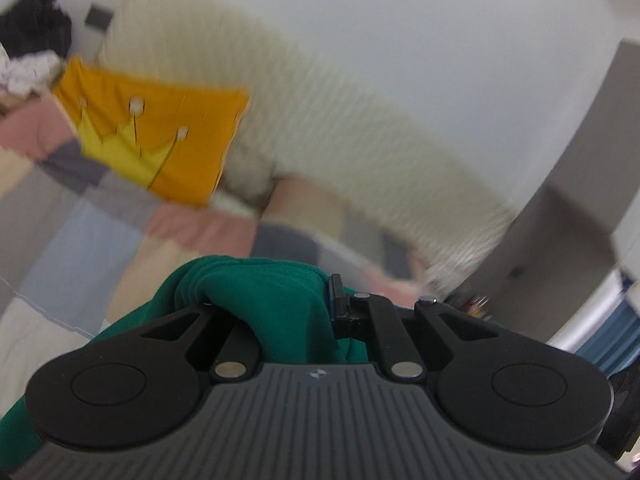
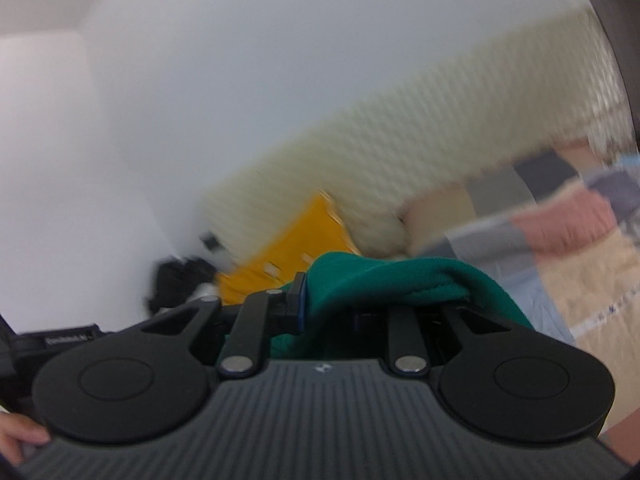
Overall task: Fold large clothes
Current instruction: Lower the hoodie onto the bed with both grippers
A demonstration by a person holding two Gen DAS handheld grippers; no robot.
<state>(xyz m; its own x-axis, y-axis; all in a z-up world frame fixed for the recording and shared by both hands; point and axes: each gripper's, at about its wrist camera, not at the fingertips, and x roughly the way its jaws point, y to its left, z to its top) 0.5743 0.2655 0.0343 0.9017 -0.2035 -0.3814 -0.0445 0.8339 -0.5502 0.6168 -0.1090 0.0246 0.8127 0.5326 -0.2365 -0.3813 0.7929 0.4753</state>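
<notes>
No writing can be read; each tool, left and right, is ribbed grey plastic with black arms, clamped nearly closed on one soft green knit garment bunched between its fingers, above the patchwork bed quilt; beyond, one orange crown cushion leans on a cream textured headboard.

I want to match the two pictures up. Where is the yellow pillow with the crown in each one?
Left wrist view: the yellow pillow is at the upper left, leaning on the cream headboard, beyond the green garment.
Right wrist view: the pillow is low in the middle, blurred, partly behind the green garment.
Shared landmark: the cream headboard, behind the pillow in both.
</notes>
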